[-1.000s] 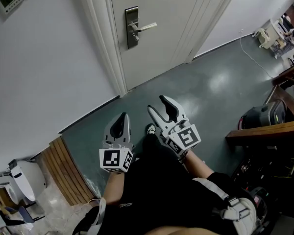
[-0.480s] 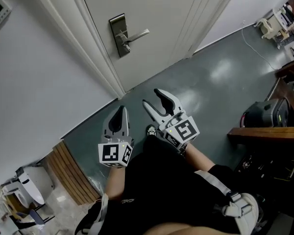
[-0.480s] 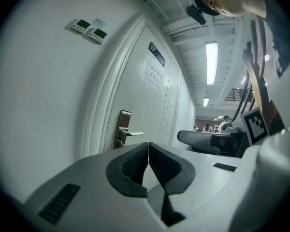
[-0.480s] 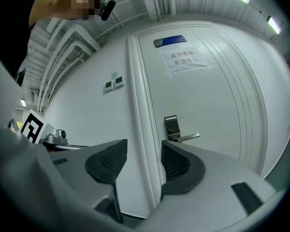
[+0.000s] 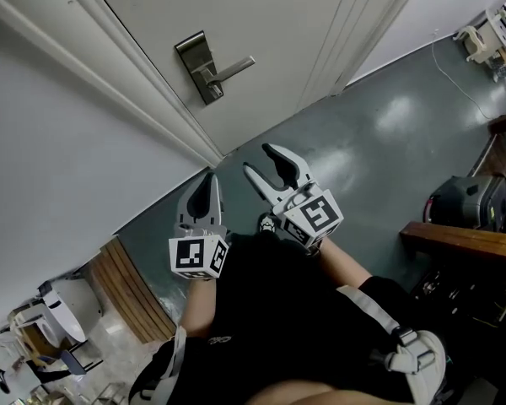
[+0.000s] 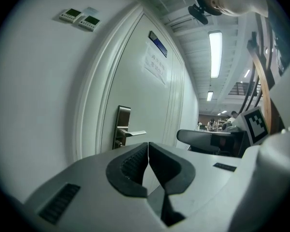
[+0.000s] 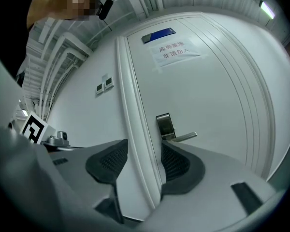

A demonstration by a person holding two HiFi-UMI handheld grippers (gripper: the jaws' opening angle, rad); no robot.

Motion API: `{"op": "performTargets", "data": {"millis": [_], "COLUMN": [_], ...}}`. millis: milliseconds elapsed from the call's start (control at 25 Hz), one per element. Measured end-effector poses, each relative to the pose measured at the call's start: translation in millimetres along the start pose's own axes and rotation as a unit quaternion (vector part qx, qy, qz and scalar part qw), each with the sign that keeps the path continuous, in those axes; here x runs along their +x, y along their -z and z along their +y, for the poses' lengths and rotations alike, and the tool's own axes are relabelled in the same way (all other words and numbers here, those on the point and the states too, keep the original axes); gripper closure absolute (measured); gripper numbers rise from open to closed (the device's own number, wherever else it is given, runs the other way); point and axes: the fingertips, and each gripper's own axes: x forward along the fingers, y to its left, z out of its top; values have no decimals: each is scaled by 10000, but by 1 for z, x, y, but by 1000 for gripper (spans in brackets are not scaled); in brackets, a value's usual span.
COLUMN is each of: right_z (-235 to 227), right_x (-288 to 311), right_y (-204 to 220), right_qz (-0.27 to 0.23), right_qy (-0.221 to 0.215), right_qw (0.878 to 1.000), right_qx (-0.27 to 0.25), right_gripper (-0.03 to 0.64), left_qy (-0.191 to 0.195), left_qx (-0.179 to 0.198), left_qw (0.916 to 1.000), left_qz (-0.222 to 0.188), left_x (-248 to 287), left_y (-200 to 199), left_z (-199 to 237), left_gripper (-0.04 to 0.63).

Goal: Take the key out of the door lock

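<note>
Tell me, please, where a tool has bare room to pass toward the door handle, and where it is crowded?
The floor between the door and the wooden ledge is bare, and nothing stands between the right tool and the lever handle. It is crowded at lower left round the wooden slats, and at right by the dark object.

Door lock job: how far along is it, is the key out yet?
Nothing looks done. Both grippers hang short of the door: the left gripper is shut and empty, the right gripper open and empty. The lock plate is untouched; any key there is too small to make out. Left: reach the lock, grip the key, pull it out.
</note>
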Motion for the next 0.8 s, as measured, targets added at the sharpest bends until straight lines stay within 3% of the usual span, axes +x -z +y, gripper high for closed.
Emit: {"op": "performTargets", "data": {"millis": [280,400,640,800], "right_z": [-26,-34,-62,-84], "right_x": [41,57,98,121], "right_y": [12,16,12,17], "right_qz": [83,160,170,217], "right_qy": [26,67,276,505], "right_qw": [9990,9990,9987,9968], "right_qx": [438,401,387,581], "right_gripper": [405,405,403,402], "left_qy": [-88,-42,324,598], "left_qx": [16,-24,-97,-67], "left_qw": [9999,9999,9993,9973], "left_qz": [100,152,183,418], "left_x": [34,48,100,131], "left_y": [3,4,-3,0], "left_z": [34,47,70,83], "left_gripper": [571,572,572,571]}}
